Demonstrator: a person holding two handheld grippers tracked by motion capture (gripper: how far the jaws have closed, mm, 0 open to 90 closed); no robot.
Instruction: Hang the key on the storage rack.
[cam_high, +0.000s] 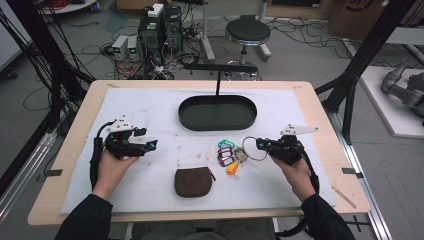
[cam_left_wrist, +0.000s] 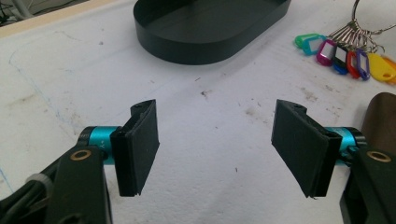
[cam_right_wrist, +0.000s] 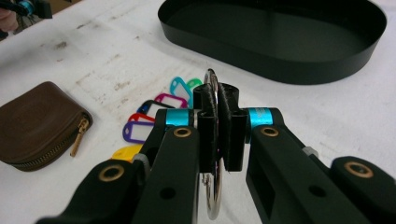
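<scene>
on the white mat (cam_high: 150, 115) covering the table (cam_high: 320, 115), right gripper (cam_high: 261, 144) is clamping the big key ring (cam_high: 252, 148), jaws pressed together on the metal loop; in the right gripper view the ring (cam_right_wrist: 214, 196) is running between the pads and hanging out below them. coloured key tags (cam_high: 227, 156) are lying fanned out on the mat just left of the ring, attached to it, green and blue at the far end, yellow and orange nearer the person. brown zip pouch (cam_high: 193, 181) is sitting on the mat near the front edge, a bit left of the tags, zipper closed. black oval tray (cam_high: 218, 112) is sitting at the back centre, apart from the keys, with a thin post rising behind it. left gripper (cam_high: 145, 138) is hovering at the left side of the mat, jaws spread wide, holding nothing; in the left gripper view its pads (cam_left_wrist: 140, 147) are framing bare mat, tray (cam_left_wrist: 210, 28) ahead, tags (cam_left_wrist: 343, 51) upper right.
</scene>
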